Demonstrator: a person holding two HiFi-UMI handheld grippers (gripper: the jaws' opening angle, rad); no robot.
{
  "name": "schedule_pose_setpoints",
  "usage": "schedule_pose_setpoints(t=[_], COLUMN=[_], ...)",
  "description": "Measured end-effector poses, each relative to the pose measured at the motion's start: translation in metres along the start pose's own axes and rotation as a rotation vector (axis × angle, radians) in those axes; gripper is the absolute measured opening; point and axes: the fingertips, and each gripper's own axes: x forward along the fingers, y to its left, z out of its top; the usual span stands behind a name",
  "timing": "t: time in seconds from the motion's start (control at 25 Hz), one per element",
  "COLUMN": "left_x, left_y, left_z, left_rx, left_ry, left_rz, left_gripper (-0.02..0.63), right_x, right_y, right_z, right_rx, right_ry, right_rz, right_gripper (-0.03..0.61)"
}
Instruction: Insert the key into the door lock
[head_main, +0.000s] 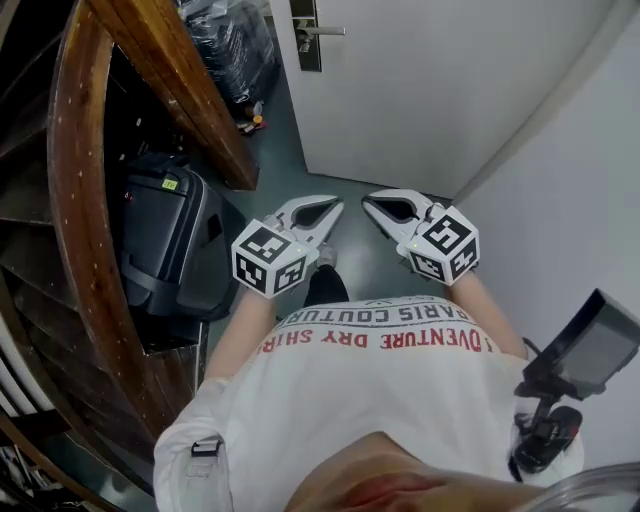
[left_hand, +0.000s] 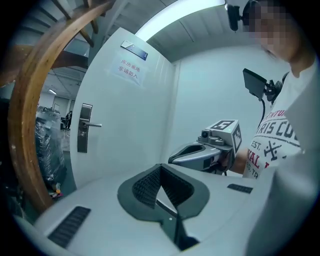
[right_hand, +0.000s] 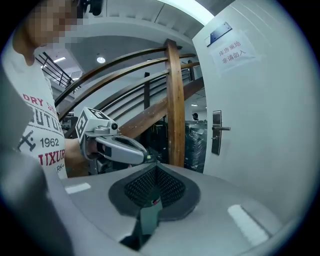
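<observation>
Left gripper (head_main: 335, 208) and right gripper (head_main: 370, 203), both pressed together, sit well short of the white door's (head_main: 450, 90) silver lock plate (head_main: 305, 35), likely before the approach. No key shows, unless the right's reddish fleck (right_hand: 152, 202) is one.

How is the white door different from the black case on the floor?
The door is white; the case is black. The door stands upright and bears a metal lever handle; the case sits low on the floor beside the wooden staircase. Both lie ahead of the person.
</observation>
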Motion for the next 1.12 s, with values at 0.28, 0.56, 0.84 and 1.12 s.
schedule_pose_setpoints(t=[0.28,0.56,0.84,1.12], left_x=[-0.073,-0.112,-0.189,-0.242], left_y=[-0.113,-0.158,-0.208,-0.282], left_z=[0.013,0.011,-0.029,-0.023], left_rx=[0.038,0.032,0.015,0.102], left_ry=[0.010,0.036,0.038,0.031], left_rz=[-0.013,-0.037,-0.063,-0.104], left_gripper=[0.002,0.002,0.002,0.002], right_x=[-0.069,-0.094,-0.113,-0.155], right_y=[0.105,0.147,0.241,0.326], right_z=[0.016,0.027,0.008,0.022], right_rx=[-0.015,0.044,0.103,0.087], right_ry=[0.013,-0.030,-0.059,-0.102], right_rz=[0.006,-0.005,-0.068,-0.105], right_gripper=[0.002,0.002,0.002,0.000])
